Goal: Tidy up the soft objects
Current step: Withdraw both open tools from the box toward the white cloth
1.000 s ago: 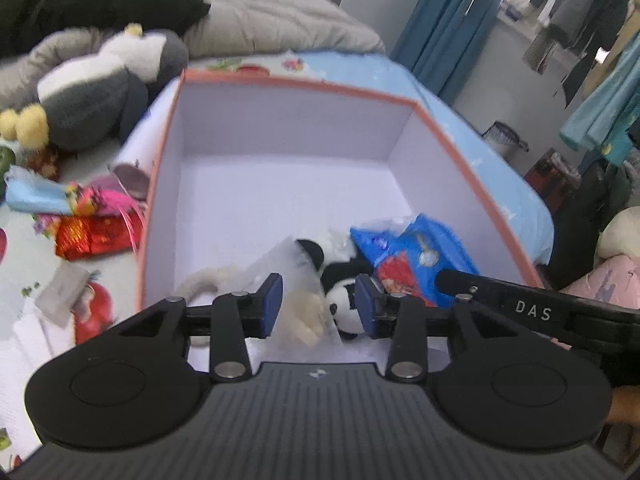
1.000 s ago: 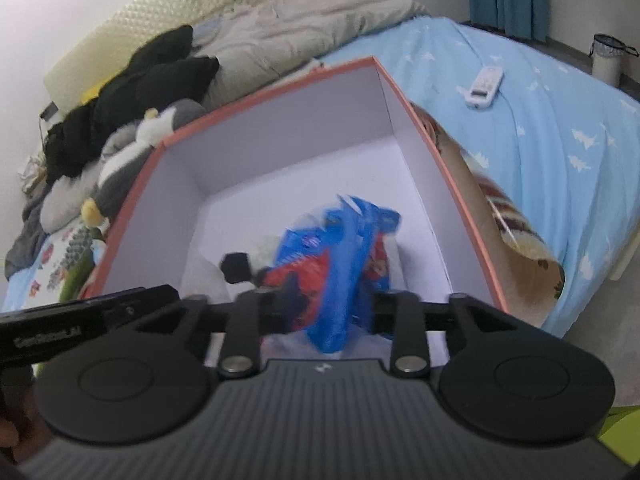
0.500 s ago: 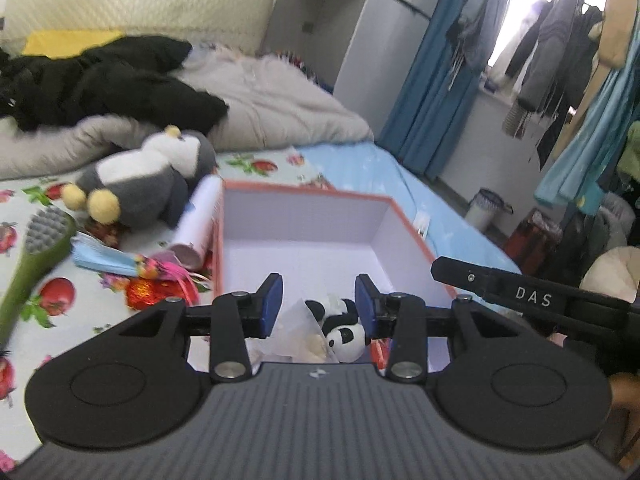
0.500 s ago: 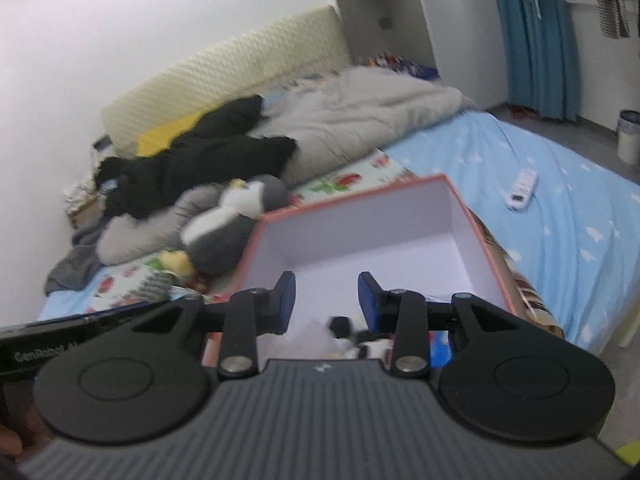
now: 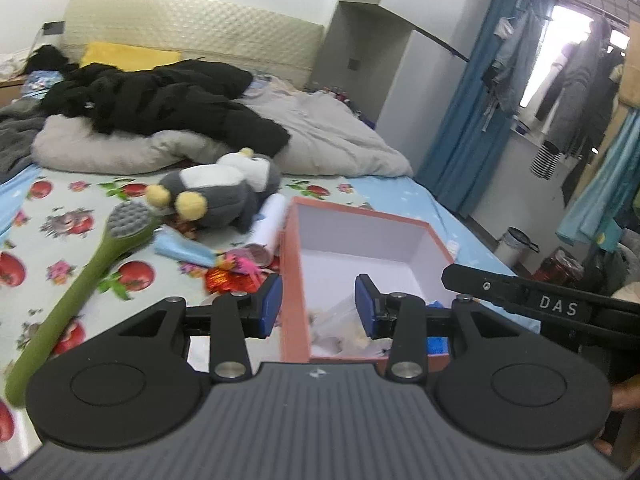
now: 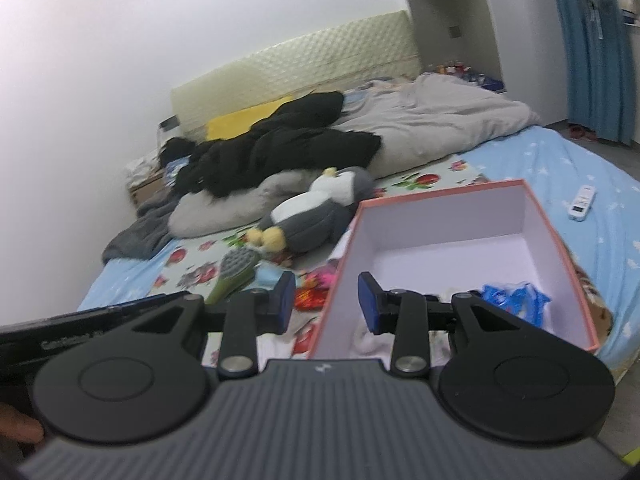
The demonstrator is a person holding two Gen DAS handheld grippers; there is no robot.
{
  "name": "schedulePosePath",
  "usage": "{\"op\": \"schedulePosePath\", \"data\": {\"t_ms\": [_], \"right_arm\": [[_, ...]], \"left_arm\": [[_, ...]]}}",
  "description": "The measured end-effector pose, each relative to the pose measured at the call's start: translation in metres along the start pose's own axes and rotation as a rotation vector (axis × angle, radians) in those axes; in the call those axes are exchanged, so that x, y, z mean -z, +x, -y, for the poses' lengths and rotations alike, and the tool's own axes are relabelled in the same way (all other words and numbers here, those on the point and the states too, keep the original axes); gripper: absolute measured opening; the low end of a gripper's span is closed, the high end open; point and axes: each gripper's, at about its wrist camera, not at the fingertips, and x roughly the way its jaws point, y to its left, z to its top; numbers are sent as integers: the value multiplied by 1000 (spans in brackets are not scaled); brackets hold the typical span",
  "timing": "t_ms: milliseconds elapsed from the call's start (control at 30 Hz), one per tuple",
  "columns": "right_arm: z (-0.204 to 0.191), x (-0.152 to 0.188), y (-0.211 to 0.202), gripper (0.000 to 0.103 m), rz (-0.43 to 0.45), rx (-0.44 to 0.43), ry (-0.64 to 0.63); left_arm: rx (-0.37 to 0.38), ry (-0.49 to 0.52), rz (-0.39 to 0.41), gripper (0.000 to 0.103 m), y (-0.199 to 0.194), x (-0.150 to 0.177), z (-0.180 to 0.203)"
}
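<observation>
An orange-rimmed white box (image 5: 360, 240) (image 6: 440, 216) stands on the bed with a blue packet (image 6: 516, 300) and pale soft items (image 5: 340, 320) inside. A grey and white plush penguin (image 5: 216, 188) (image 6: 316, 208) lies left of the box. My left gripper (image 5: 318, 306) is open and empty above the box's near left wall. My right gripper (image 6: 326, 300) is open and empty over the same wall. Both are raised well back from the box.
A green long-handled brush (image 5: 80, 272) (image 6: 234, 272), a light blue packet (image 5: 184, 250), pink and red wrappers (image 5: 236, 272) and a white roll (image 5: 272, 220) lie left of the box. Black clothes (image 5: 160, 96) and a grey quilt (image 5: 320, 136) lie behind. A white remote (image 6: 580, 202) lies on the blue sheet.
Both grippers pulled up and back out of the box. The right gripper let go of the blue packet, which now lies in the box, and both views tilted toward the bed.
</observation>
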Motion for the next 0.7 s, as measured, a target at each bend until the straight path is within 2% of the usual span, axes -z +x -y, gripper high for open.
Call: {"op": "schedulePosePath", "data": {"t_ms": [300, 700], "right_arm": [[-38, 26, 11, 39, -85, -71, -58], [-67, 70, 39, 39, -230, -116, -79]], "left_arm": [[-75, -57, -7, 49, -28, 32, -31], [-176, -159, -111, 52, -29, 93, -80]]}}
